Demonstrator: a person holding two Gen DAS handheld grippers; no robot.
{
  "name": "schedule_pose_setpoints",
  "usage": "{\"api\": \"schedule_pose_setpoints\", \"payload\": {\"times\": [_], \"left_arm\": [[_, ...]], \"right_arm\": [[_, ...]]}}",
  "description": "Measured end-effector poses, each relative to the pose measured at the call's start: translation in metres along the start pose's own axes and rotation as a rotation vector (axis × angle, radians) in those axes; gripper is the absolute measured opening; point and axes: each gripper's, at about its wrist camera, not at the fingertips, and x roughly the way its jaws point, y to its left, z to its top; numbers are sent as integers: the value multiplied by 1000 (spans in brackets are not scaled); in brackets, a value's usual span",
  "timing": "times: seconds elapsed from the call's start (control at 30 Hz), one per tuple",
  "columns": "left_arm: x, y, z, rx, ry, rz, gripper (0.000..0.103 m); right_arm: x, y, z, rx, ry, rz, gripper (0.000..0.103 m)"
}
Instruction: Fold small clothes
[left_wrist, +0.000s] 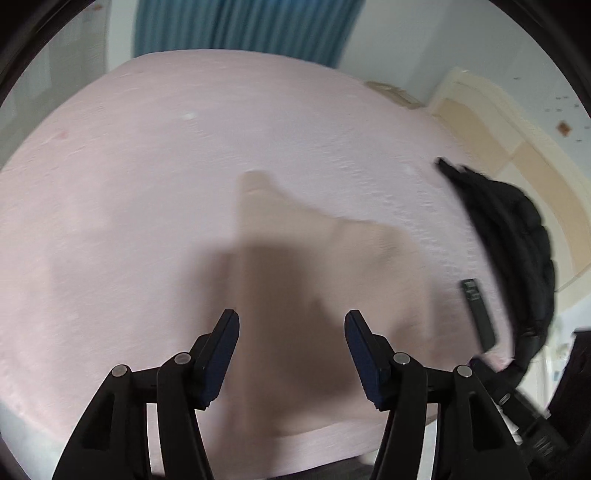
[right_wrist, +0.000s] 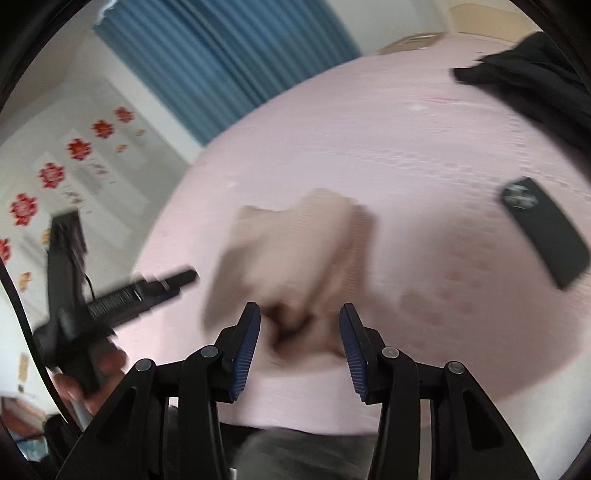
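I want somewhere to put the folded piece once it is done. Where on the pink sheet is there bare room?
The pink sheet is bare left of and beyond the beige garment, toward the blue curtain. The right side is crowded: a black phone and a black jacket lie there.

Pink bedsheet (left_wrist: 147, 184) fills mid-frame. Blue curtain (right_wrist: 229, 59) at top; black jacket (left_wrist: 517, 236) at right edge; black phone (right_wrist: 545, 232) at right; red flower decals (right_wrist: 51, 173) at left.

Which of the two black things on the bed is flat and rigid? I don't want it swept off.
The phone, a flat slab with a camera cluster, lying nearer the beige garment; the black jacket is soft and crumpled.
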Motion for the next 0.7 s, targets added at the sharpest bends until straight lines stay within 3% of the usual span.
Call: {"api": "schedule_pose_setpoints", "payload": {"times": [0.07,0.17,0.23,0.27,0.37,0.43,0.5,0.57,0.7], "left_arm": [[-6,11,-8,-3,-2,50,57],[-13,21,-17,-11,-9,81,57],[-19,27,-24,-18,-13,95,57],[-21,31,-25,-22,-15,96,57],[-25,29,-28,-22,-21,100,57],[-27,28,-28,-17,-29,102,57],[-28,25,-27,-9,-36,107,57],[-30,20,-27,1,-47,113,57],[-34,16,-27,11,-55,115,57]], "right_arm": [[14,12,1,-26,19,-5,44],[44,25,-1,-63,76,-89,43],[62,26,-5,-78,112,-168,28],[68,26,-7,-89,122,-175,14],[65,29,-11,-160,86,-194,10],[50,29,-10,-176,29,-154,9],[31,19,-8,-135,-21,-92,9],[25,5,-11,-65,-38,-89,9],[56,-17,-25,2,56,-186,9]]}}
